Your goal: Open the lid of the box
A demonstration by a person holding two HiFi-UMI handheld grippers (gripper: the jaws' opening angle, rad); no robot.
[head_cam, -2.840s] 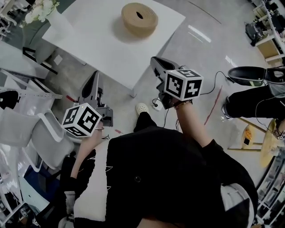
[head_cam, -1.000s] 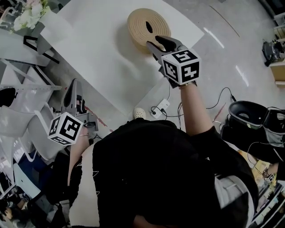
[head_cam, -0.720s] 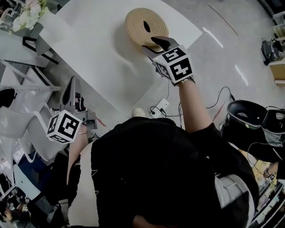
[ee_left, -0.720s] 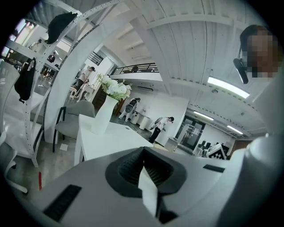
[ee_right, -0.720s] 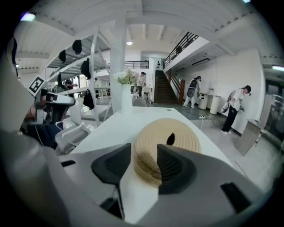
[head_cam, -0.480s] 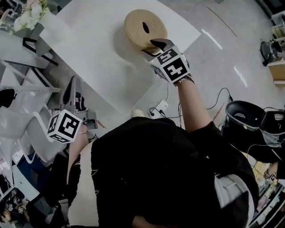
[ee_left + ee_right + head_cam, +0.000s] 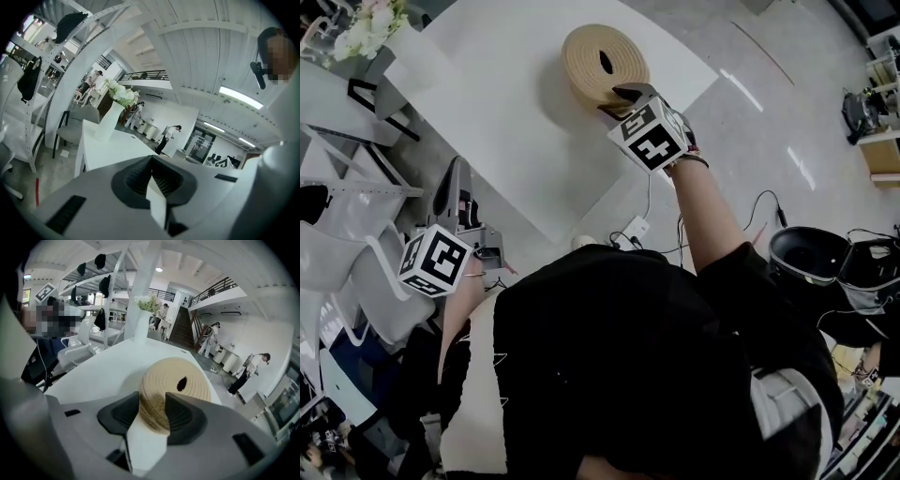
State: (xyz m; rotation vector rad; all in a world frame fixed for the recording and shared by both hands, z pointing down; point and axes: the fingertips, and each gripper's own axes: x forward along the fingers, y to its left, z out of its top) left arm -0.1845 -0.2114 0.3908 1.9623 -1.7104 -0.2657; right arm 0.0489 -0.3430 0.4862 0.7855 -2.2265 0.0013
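A round woven tan box (image 7: 598,58) with a dark hole in its lid stands on the white table (image 7: 487,94). My right gripper (image 7: 617,94) is at the box's near rim. In the right gripper view the rim of the box (image 7: 180,380) fills the gap of the right gripper (image 7: 152,400). The jaws are closing, and both pads touch the rim. My left gripper (image 7: 455,183) hangs low at the left, off the table and pointing away from the box. In the left gripper view the left gripper (image 7: 152,174) is shut with nothing in it.
A white vase of flowers (image 7: 370,28) stands at the table's far left corner. White chairs (image 7: 356,272) crowd the left side. On the floor under the table's edge lie a power strip and cables (image 7: 628,228). A black bin (image 7: 806,258) stands at the right.
My right gripper has moved left and forward onto the box's near rim, and the marker cube has tilted. The left gripper has stayed roughly where it was.
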